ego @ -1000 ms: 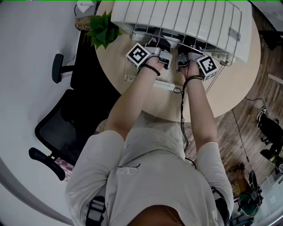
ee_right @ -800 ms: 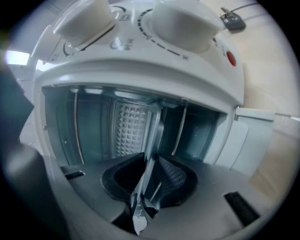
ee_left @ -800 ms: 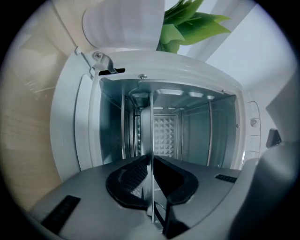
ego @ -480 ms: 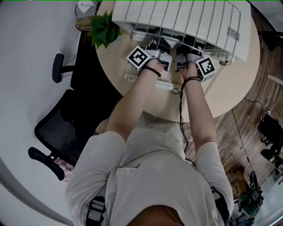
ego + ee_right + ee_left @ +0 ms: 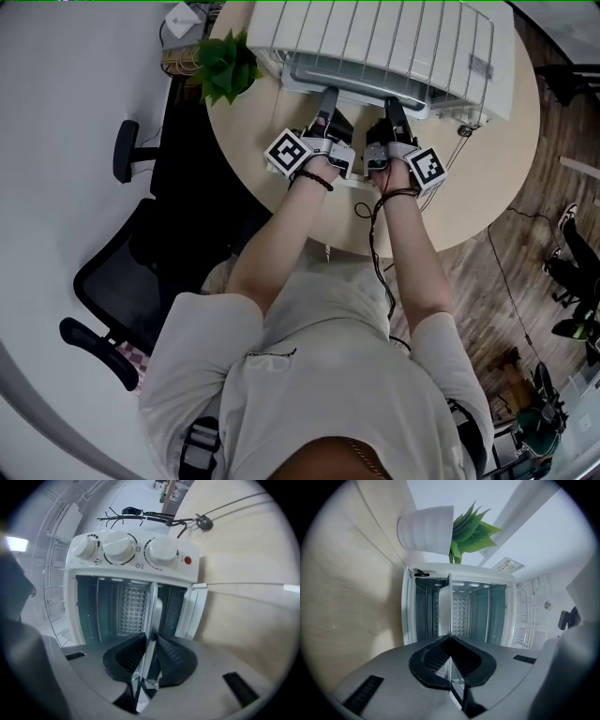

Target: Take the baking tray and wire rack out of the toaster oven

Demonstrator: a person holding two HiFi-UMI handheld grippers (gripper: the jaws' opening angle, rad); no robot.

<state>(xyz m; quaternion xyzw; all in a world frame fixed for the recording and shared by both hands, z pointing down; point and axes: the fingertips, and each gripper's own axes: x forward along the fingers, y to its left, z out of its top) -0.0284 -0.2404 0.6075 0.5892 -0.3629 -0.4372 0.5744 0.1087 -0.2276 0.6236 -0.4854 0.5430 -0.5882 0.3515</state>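
Observation:
The white toaster oven (image 5: 375,37) stands open at the far side of the round table. A thin metal baking tray (image 5: 361,75) sticks out of its mouth towards me. My left gripper (image 5: 327,97) is shut on the tray's front edge at the left, and my right gripper (image 5: 390,101) is shut on it at the right. In the left gripper view the tray (image 5: 449,606) runs edge-on from the pads (image 5: 436,658) of that gripper (image 5: 450,641) into the oven cavity (image 5: 464,611). In the right gripper view the tray's rim (image 5: 153,611) sits between the pads (image 5: 173,656) of that gripper (image 5: 150,637). No wire rack can be made out inside.
The oven's three knobs (image 5: 119,548) are beside the cavity. The open door's white bar (image 5: 342,180) lies under my wrists. A potted plant (image 5: 225,66) stands left of the oven, a black office chair (image 5: 122,272) beside the table, and a cable (image 5: 206,522) on the tabletop.
Both grippers have drawn back from the oven towards me, and the tray has slid out with them. The oven mouth now shows farther from the hands.

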